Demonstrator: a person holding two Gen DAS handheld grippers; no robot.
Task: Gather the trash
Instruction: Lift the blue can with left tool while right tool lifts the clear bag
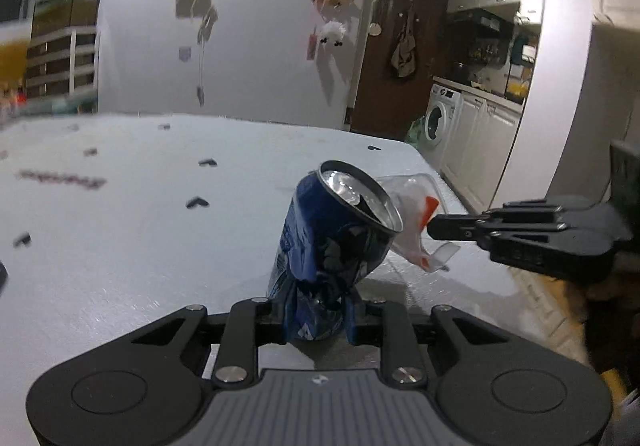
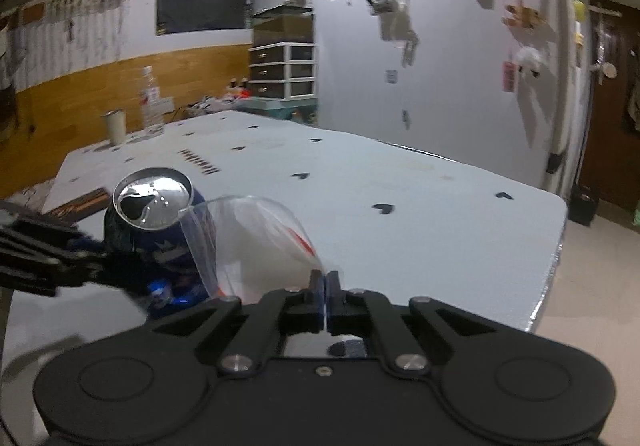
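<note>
My left gripper [image 1: 316,306] is shut on the crushed lower part of a dented blue drink can [image 1: 332,242], held above the white table [image 1: 140,246]. My right gripper [image 2: 325,286] is shut on the rim of a crumpled clear plastic cup [image 2: 256,246] with red and white marks. The cup sits right beside the can [image 2: 156,214]; I cannot tell if they touch. In the left wrist view the cup [image 1: 412,222] is behind the can, with the right gripper [image 1: 436,226] on it. The left gripper [image 2: 92,262] enters the right wrist view from the left.
The white table [image 2: 400,230] has small black heart marks. A clear bottle [image 2: 151,102] and a white tumbler [image 2: 115,126] stand at its far left corner. A drawer unit [image 2: 286,70] is behind. The table's right edge drops to the floor, with a washing machine [image 1: 438,118] beyond.
</note>
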